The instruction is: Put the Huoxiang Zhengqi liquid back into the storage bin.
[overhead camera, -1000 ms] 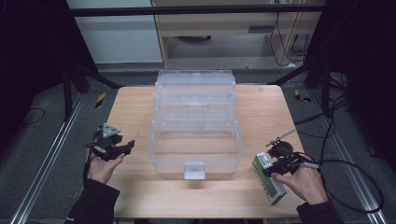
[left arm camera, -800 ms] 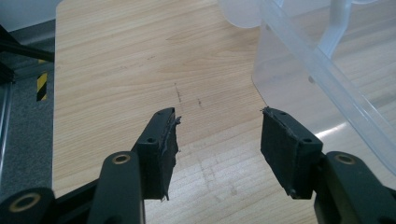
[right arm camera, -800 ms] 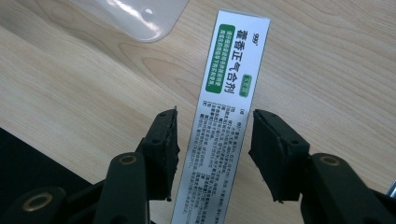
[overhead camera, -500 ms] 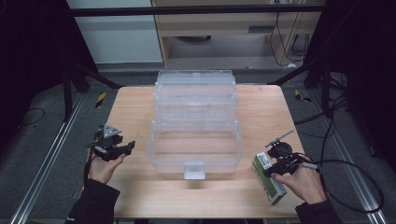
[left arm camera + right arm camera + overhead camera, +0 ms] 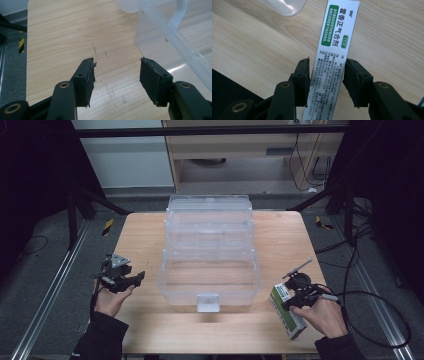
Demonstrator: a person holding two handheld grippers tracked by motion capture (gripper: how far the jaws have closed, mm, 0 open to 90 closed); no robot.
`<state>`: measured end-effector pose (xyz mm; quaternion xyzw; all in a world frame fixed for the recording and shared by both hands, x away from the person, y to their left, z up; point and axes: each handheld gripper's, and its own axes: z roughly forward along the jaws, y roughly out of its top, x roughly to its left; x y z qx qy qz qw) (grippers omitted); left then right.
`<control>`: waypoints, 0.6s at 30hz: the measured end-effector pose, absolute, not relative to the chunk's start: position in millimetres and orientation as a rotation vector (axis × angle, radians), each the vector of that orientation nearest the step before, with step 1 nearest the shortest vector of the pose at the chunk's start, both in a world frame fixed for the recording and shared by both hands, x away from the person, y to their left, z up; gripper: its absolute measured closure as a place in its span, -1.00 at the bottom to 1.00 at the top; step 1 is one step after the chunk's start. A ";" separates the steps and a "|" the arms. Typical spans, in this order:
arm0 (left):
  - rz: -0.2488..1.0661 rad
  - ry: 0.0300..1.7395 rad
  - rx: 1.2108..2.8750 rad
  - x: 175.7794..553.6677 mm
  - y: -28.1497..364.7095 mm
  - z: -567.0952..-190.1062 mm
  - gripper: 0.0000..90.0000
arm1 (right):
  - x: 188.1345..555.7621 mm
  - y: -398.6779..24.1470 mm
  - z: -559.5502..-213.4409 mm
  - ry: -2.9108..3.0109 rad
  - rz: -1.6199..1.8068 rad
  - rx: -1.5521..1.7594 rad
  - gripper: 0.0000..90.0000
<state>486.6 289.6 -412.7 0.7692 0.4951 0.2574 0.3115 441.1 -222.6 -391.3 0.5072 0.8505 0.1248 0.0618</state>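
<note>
A white and green medicine box (image 5: 288, 314) with printed text lies flat on the wooden table (image 5: 145, 240) near its front right corner. My right gripper (image 5: 291, 304) sits over the box. In the right gripper view the box (image 5: 337, 32) runs lengthwise between the jaws of the right gripper (image 5: 327, 75), which stand close on both of its long sides with a thin gap on the left. My left gripper (image 5: 136, 278) hovers at the table's left edge, open and holding nothing (image 5: 116, 72). A large clear plastic bin (image 5: 225, 290) stands in the middle of the table.
The bin's clear wall (image 5: 175, 32) lies just right of my left gripper's jaws. A white latch (image 5: 207, 302) hangs on the bin's front. A rounded clear corner (image 5: 284, 6) shows beyond the box. Cables (image 5: 360, 295) trail off the table's right side. Dark frame posts flank the table.
</note>
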 end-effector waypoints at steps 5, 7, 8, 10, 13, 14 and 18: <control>0.678 1.305 2.033 486.7 289.0 -412.9 -0.01 | 441.5 -221.2 -392.5 2.568 0.360 1.539 0.26; 0.677 1.305 2.034 486.8 289.0 -413.2 -0.01 | 441.9 -221.0 -393.0 2.571 0.356 1.538 0.26; 0.677 1.305 2.034 486.8 289.1 -413.3 -0.01 | 442.1 -221.0 -393.1 2.572 0.352 1.538 0.26; 0.677 1.306 2.034 486.7 289.2 -413.1 -0.01 | 442.3 -221.0 -393.1 2.572 0.349 1.544 0.27; 0.678 1.305 2.033 486.6 289.2 -413.0 -0.01 | 442.8 -221.2 -393.4 2.569 0.349 1.545 0.28; 0.677 1.305 2.033 486.6 289.2 -413.0 -0.01 | 443.2 -221.5 -393.4 2.571 0.347 1.547 0.29; 0.677 1.304 2.035 486.7 289.2 -413.1 -0.01 | 443.9 -221.2 -392.8 2.567 0.335 1.573 0.31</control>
